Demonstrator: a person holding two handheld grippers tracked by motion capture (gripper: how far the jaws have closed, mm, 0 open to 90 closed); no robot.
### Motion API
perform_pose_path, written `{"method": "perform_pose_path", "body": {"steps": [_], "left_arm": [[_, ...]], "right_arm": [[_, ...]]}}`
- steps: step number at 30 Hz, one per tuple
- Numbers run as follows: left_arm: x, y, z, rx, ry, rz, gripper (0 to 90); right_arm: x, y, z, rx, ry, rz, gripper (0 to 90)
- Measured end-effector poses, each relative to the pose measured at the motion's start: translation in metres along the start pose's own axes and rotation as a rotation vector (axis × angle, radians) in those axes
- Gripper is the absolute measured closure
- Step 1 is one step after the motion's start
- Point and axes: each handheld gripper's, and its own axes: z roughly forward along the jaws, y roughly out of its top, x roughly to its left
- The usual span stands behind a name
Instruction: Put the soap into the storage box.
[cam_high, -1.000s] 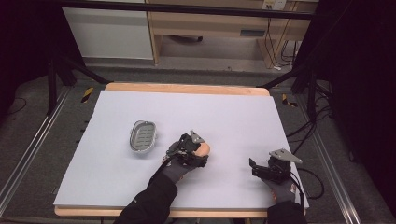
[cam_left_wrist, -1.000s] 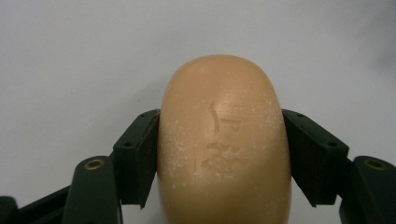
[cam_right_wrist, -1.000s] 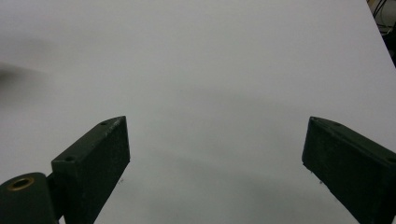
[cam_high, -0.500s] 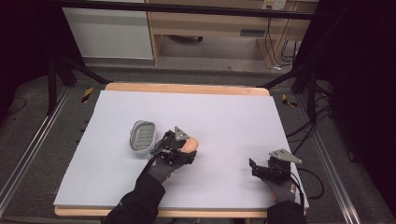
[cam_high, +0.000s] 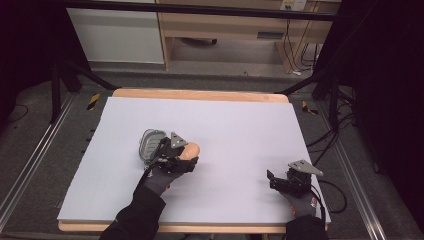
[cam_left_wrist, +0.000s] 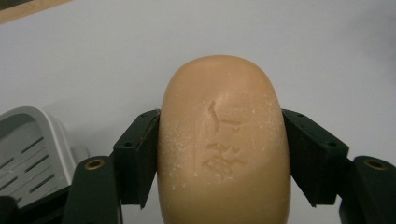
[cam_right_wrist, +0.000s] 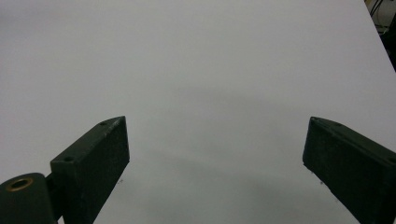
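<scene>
**Soap in the jaws, dish just to its left**

Near the middle of the table (cam_high: 240, 120), a little left of centre, the left gripper (cam_high: 186, 156) has its jaws closed on the two long sides of a tan bar of soap (cam_high: 190, 149). From the left gripper view the bar (cam_left_wrist: 223, 140) stands between the black jaws, pressed on both flanks, its stamped face towards the camera and its rounded end pointing away. A grey slotted soap dish (cam_high: 150, 142) lies just to the left of the gripper in the high view, and its ribbed corner (cam_left_wrist: 32, 149) comes in at the lower left edge of the left gripper view. Whether the bar touches the table cannot be told; it looks raised off it.

Over at the near right of the table the right gripper (cam_high: 276, 181) rests low with its jaws spread wide and nothing between them; its own view looks across bare white surface (cam_right_wrist: 210, 70).

The step in hand appears to be the carry: soap gripped, dish not yet filled. The next move likely calls for a short shift to the left until the bar is over the dish, turning it so its long side runs with the tray's, then lowering it flat before letting go. The bar is smooth and rounded, so a tilted grip could let it slide.
</scene>
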Motion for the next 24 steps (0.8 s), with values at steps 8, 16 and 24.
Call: {"method": "perform_pose_path", "body": {"steps": [8,16,24], "left_arm": [[0.014,-0.001,-0.011,-0.018,0.029,-0.023,31.9],[0.027,-0.002,-0.02,-0.028,0.058,-0.042,31.8],[0.043,-0.003,-0.025,-0.039,0.093,-0.078,31.9]], "right_arm": [[0.0,0.0,0.0,0.004,0.003,0.005,7.3],[0.001,0.0,0.0,0.001,0.001,0.003,7.3],[0.0,-0.001,0.0,0.001,-0.003,-0.003,7.2]]}}
